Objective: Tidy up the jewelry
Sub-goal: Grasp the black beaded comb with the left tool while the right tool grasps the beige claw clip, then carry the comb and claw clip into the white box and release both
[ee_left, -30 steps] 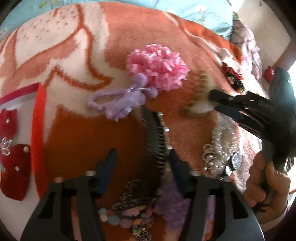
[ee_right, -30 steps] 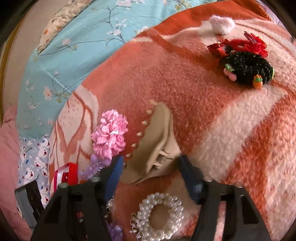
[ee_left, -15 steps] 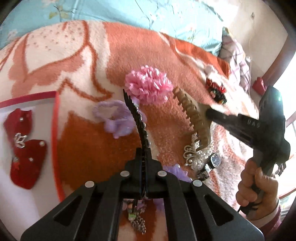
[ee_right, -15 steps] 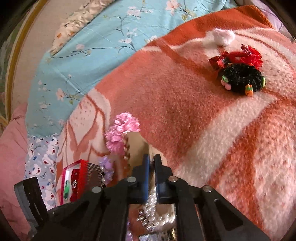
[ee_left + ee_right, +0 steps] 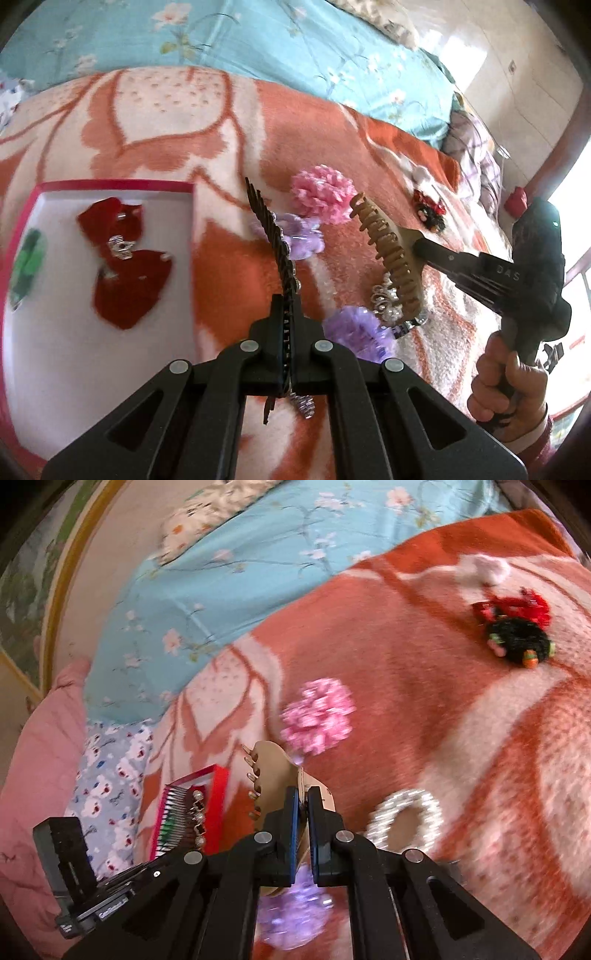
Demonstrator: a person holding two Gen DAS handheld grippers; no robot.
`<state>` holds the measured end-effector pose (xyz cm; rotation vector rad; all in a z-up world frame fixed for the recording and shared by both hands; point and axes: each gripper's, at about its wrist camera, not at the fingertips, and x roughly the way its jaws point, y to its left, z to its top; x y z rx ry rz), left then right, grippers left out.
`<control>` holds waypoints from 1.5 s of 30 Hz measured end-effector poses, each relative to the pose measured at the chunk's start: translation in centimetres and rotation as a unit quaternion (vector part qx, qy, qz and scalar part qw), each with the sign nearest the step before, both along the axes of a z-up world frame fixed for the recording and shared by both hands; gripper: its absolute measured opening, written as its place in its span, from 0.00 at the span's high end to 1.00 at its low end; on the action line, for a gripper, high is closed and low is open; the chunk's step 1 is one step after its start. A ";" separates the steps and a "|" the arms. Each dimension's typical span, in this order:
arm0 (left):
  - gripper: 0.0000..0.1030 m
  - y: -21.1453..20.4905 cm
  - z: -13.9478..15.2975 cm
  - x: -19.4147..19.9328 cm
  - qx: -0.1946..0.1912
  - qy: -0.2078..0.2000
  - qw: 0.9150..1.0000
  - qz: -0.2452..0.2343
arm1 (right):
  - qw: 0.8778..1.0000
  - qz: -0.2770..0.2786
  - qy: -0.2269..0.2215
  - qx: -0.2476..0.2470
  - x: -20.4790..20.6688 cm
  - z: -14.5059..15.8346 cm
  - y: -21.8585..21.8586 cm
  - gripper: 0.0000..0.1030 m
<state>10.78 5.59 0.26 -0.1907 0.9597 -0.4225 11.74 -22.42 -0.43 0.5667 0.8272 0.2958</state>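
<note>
My left tongs (image 5: pixel 286 332) are clenched on a black comb clip (image 5: pixel 273 240), which sticks up and forward from between the pads, clear of the blanket (image 5: pixel 236 273). My right tongs (image 5: pixel 303 812) are clamped on a tan claw clip (image 5: pixel 275 771); from the left camera I see that same tan clip (image 5: pixel 388 254) held off the blanket, toothed edge toward me, with a hand (image 5: pixel 506 387) gripping the handle below.

Under and between the two clips lie a pink pompom (image 5: pixel 321 199), a purple scrunchie (image 5: pixel 301 236) and a second purple puff (image 5: pixel 354 332) just beside my left tongs. A pearl ring band (image 5: pixel 406 819) lies near the right tongs.

To my left sits a red-rimmed white tray (image 5: pixel 110 182) holding a red bow (image 5: pixel 125 258). Far off on the blanket rests a black scrunchie (image 5: pixel 517 642) touching a red clip (image 5: pixel 517 603).
</note>
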 end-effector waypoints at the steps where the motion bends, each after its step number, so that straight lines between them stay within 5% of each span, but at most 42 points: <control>1: 0.99 0.8 0.0 -0.2 0.000 0.000 1.000 0.007 | 1.000 0.007 -0.001 0.000 -0.1 0.2 0.6 0.96; 20: 0.99 12.8 -0.4 -1.3 0.001 -0.007 0.993 0.119 | 0.993 0.115 -0.005 -0.008 0.9 0.5 12.8 0.96; 45: 0.99 18.4 -5.7 3.2 0.002 0.037 0.987 0.158 | 0.984 0.169 0.011 -0.058 5.7 -4.0 23.5 0.96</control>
